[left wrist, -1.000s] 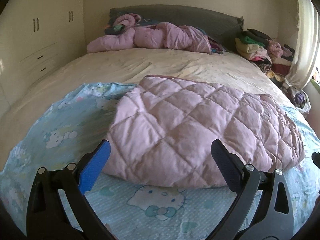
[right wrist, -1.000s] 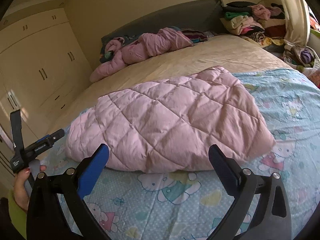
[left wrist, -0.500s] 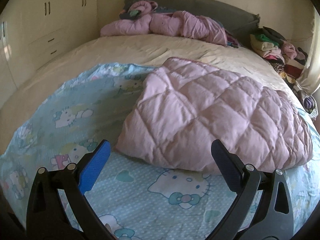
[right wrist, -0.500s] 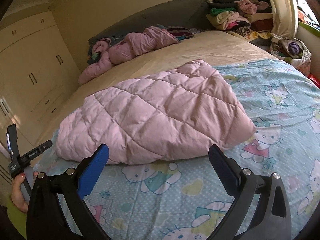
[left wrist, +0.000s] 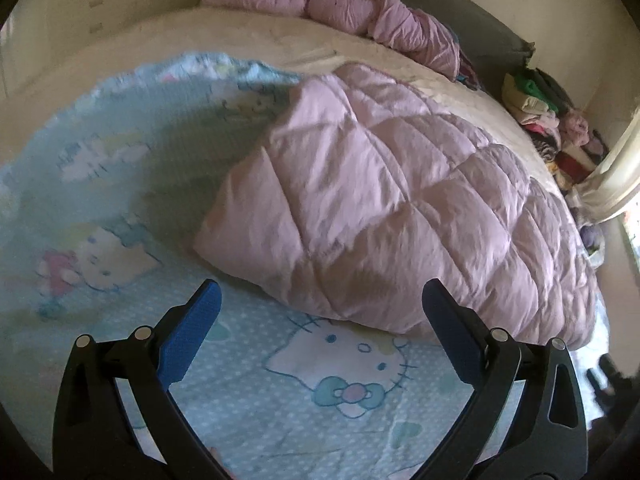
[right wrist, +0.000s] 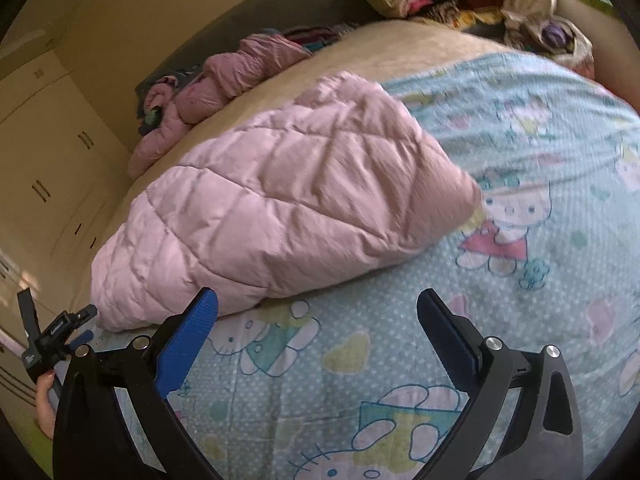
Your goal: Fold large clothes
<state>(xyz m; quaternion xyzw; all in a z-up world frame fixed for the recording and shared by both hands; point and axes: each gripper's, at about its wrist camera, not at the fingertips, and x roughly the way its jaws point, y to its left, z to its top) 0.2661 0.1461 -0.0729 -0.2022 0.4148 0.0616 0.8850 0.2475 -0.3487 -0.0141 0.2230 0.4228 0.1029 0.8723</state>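
Note:
A folded pink quilted garment [left wrist: 392, 208] lies on the light blue cartoon-print sheet [left wrist: 304, 392]; it also shows in the right wrist view [right wrist: 288, 204]. My left gripper [left wrist: 320, 312] is open and empty, hovering just in front of the garment's near edge. My right gripper [right wrist: 318, 312] is open and empty, near the garment's near left corner. The left gripper also shows in the right wrist view [right wrist: 60, 340], held in a hand at the lower left.
A second pink padded garment [left wrist: 360, 12] lies crumpled by the grey headboard [left wrist: 496, 28]. A pile of mixed clothes [left wrist: 548, 120] sits at the bed's far right beside a curtain [left wrist: 616, 176]. Cream wardrobes [right wrist: 52, 160] stand along the left.
Both grippers have moved lower and closer to the bed and tilted. The garment now looks larger and nearer. Both stay open and empty.

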